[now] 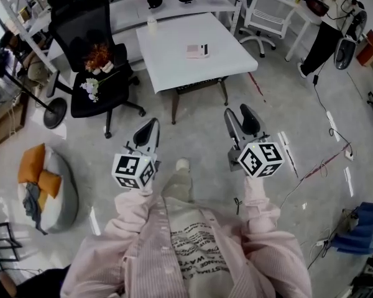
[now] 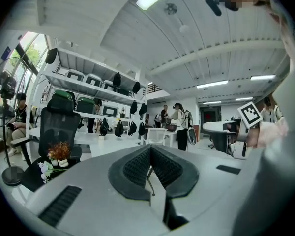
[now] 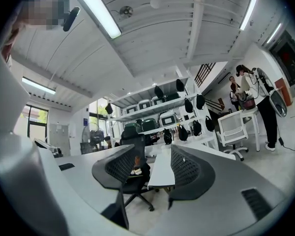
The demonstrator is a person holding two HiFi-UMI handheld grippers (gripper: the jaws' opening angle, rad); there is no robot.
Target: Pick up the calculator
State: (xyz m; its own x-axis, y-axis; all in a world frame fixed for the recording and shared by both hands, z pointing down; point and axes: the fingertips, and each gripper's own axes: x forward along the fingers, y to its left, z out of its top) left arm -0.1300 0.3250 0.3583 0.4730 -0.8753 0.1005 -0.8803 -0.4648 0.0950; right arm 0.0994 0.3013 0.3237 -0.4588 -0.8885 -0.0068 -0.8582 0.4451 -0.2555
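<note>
The calculator (image 1: 197, 50), a small pink slab with a dark screen, lies on the white table (image 1: 174, 61) well ahead of me in the head view. Both grippers hang over the floor short of the table, away from the calculator. My left gripper (image 1: 149, 128) has its jaws closed together with nothing between them; in the left gripper view its pads (image 2: 137, 166) meet at the tips. My right gripper (image 1: 240, 118) stands open and empty. Between its fingers (image 3: 187, 170) the right gripper view shows the table's edge (image 3: 162, 173). Neither gripper view shows the calculator.
A black office chair (image 1: 93, 67) with flowers on its seat stands left of the table. A small bottle (image 1: 151, 23) stands at the table's far side. A white chair (image 1: 267, 14) and a person (image 1: 326, 30) are at the back right. Cables (image 1: 323, 163) cross the floor at right.
</note>
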